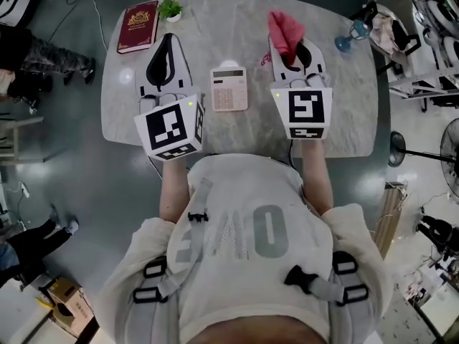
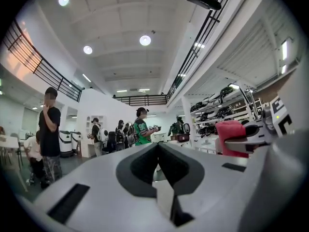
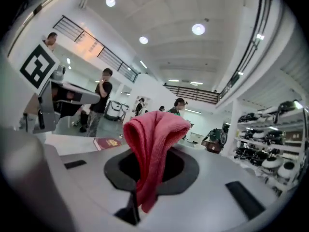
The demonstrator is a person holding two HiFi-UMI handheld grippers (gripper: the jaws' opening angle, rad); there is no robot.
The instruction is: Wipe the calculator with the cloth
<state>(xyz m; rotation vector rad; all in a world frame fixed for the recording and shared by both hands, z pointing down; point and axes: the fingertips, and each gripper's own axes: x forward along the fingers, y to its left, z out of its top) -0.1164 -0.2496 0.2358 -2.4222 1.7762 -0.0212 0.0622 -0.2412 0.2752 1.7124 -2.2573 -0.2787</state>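
The pink calculator (image 1: 229, 89) lies flat on the grey marble table (image 1: 344, 113), between my two raised grippers. My right gripper (image 1: 288, 54) is held up level to the calculator's right. It is shut on a red cloth (image 1: 285, 30), which stands up out of the jaws and folds over (image 3: 153, 144). My left gripper (image 1: 167, 41) hangs to the calculator's left, shut with nothing between its jaws (image 2: 157, 148). The left gripper view also catches the red cloth (image 2: 231, 135) at its right edge.
A dark red book (image 1: 138, 26) and a small potted plant (image 1: 171, 8) sit at the table's far left. A blue glass object (image 1: 349, 39) stands at the far right edge. People stand in the room beyond, and shelves of equipment (image 2: 219, 115) line the right.
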